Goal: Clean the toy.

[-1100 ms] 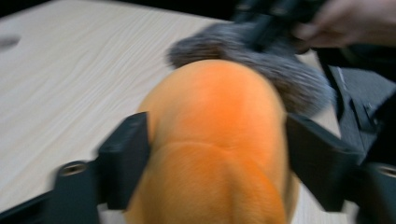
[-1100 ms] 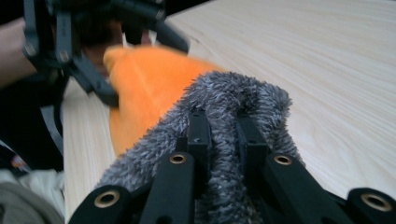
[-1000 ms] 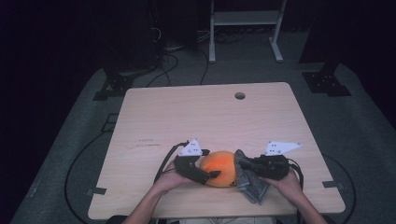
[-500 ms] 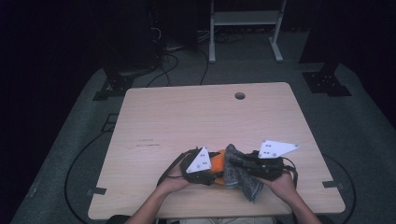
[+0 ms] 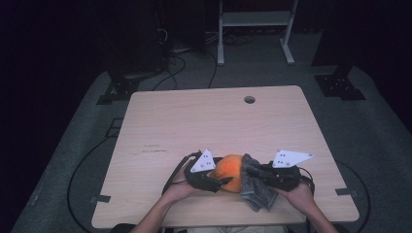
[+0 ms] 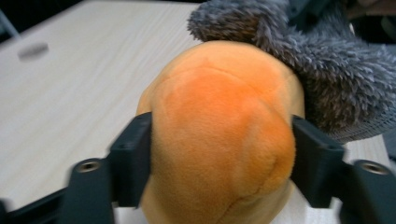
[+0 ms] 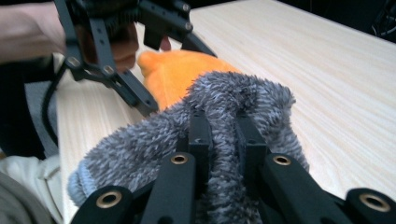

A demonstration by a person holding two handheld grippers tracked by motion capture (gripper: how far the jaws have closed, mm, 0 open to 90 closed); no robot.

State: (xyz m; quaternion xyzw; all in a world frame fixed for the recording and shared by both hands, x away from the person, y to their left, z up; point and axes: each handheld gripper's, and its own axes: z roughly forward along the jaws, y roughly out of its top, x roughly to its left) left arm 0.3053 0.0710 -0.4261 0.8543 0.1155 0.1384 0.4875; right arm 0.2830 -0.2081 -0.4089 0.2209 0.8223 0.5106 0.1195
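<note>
An orange plush toy (image 5: pixel 229 172) lies near the table's front edge, between both hands. My left gripper (image 5: pixel 219 180) holds it from the left. In the left gripper view the two jaws press into the sides of the orange plush toy (image 6: pixel 219 130); they have just been opening a little and still pinch it. A grey fuzzy cloth (image 5: pixel 255 188) drapes over the toy's right side. My right gripper (image 7: pixel 223 127) is shut on a fold of the grey fuzzy cloth (image 7: pixel 243 93), with the toy (image 7: pixel 177 74) just beyond it.
The wooden table (image 5: pixel 204 121) has a small round hole (image 5: pixel 249 99) near its far edge. Cables trail over the grey floor at the left, and a white stand (image 5: pixel 252 29) is behind the table. Dark equipment bases sit at both far corners.
My left gripper, wide open beside the toy a second ago, has closed on it. Both hands have drawn together, and the grey cloth now lies against the toy's right side.
</note>
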